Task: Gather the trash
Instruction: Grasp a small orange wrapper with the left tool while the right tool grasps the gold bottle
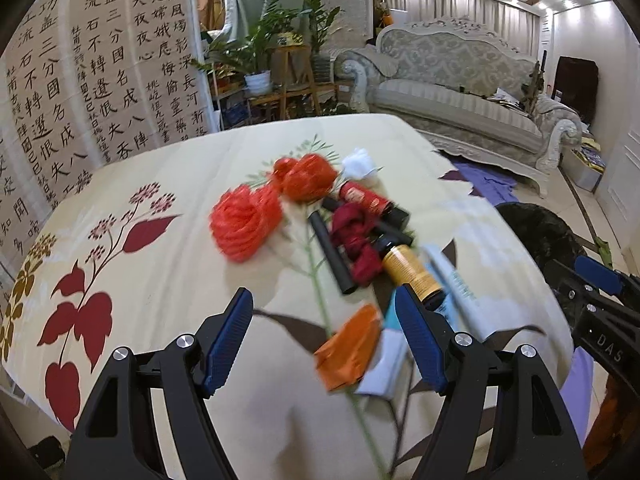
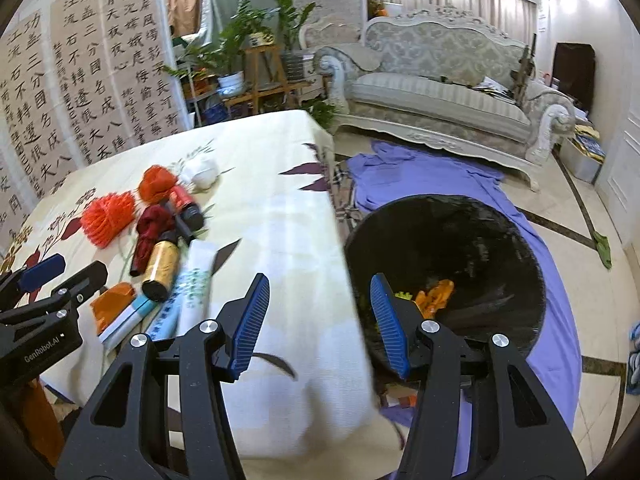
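Trash lies in a heap on the floral tablecloth (image 1: 152, 280): two red net bundles (image 1: 244, 228), a white wad (image 1: 360, 162), a dark red cloth (image 1: 356, 240), black tubes (image 1: 332, 252), a gold can (image 1: 412, 272), a pale tube (image 1: 456, 284), an orange packet (image 1: 350, 346). My left gripper (image 1: 324, 332) is open above the table, the orange packet between its jaws. My right gripper (image 2: 318, 320) is open and empty over the table's right edge, beside a black bin (image 2: 460, 256) holding orange scraps (image 2: 434, 296). The heap shows in the right view (image 2: 160, 240), with the left gripper (image 2: 60, 276).
A purple cloth (image 2: 420, 176) lies on the floor around the bin. A pale ornate sofa (image 2: 440, 96) stands behind. Potted plants (image 1: 264, 52) and calligraphy sheets (image 1: 80, 92) line the far wall. The right gripper shows at the left view's right edge (image 1: 600, 304).
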`<state>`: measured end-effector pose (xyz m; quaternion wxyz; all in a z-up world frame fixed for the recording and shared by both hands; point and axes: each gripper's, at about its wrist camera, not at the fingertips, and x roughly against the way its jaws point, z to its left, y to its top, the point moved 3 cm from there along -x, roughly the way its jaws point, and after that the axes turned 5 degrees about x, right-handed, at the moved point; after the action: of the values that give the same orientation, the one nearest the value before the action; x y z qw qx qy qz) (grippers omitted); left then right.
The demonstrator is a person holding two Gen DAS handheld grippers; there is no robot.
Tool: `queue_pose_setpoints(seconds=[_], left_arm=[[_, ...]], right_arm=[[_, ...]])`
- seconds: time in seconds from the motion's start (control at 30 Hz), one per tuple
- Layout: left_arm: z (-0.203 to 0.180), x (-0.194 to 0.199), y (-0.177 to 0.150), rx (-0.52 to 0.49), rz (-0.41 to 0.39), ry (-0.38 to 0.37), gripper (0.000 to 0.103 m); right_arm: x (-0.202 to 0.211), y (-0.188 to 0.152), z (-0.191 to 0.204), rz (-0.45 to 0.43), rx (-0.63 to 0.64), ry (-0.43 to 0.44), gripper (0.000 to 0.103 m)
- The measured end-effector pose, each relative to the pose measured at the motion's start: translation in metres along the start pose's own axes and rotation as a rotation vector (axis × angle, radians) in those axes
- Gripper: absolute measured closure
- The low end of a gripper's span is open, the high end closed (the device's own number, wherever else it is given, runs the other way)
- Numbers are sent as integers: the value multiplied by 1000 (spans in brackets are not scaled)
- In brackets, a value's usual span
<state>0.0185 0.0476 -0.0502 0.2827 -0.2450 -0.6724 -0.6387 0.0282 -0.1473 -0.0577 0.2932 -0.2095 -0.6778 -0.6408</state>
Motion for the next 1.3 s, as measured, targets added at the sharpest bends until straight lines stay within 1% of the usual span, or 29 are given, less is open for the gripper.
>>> queue_pose_setpoints(seconds=[0.17, 0.23, 0.33, 0.5, 0.57, 0.63, 0.67, 0.7, 0.73, 0.8, 0.83, 0.87, 1.03, 1.3], left_arm=[[4, -4, -7, -4, 11, -19, 32], [4, -8, -9, -11, 22, -35, 35], [5, -11, -12, -21, 38, -50, 45], [5, -13, -19, -30, 61, -87, 48], [5, -15, -22, -35, 73, -92, 52], [6, -18, -23, -33, 88, -103, 63], [7, -19, -24, -22, 97, -134, 66], [7, -19, -24, -13, 102, -155, 73], [8, -19, -24, -7, 104, -169, 76], [8, -18, -25, -9, 98, -171, 78], [8, -17, -25, -10, 94, -172, 85], [9, -15, -24, -7, 82, -172, 87], [19, -6, -18, 12, 39, -148, 88], [52, -7, -9, 70, 27, -81, 88]], right_arm=[[-2, 1, 11, 12, 20, 8, 52], [-3, 2, 13, 14, 24, 8, 52], [-4, 3, 16, 16, 29, 9, 52], [-7, 4, 21, 19, 41, 16, 52], [-8, 5, 24, 22, 44, 19, 52], [-10, 5, 27, 24, 48, 23, 52], [-9, 5, 27, 24, 50, 25, 52], [-10, 6, 29, 24, 52, 27, 52], [-10, 6, 30, 23, 54, 29, 52], [-10, 8, 33, 21, 60, 33, 52], [-9, 8, 35, 20, 62, 36, 52], [-9, 9, 37, 20, 65, 39, 51], [-10, 13, 48, 16, 85, 57, 52], [-16, 23, 79, 18, 140, 120, 52]])
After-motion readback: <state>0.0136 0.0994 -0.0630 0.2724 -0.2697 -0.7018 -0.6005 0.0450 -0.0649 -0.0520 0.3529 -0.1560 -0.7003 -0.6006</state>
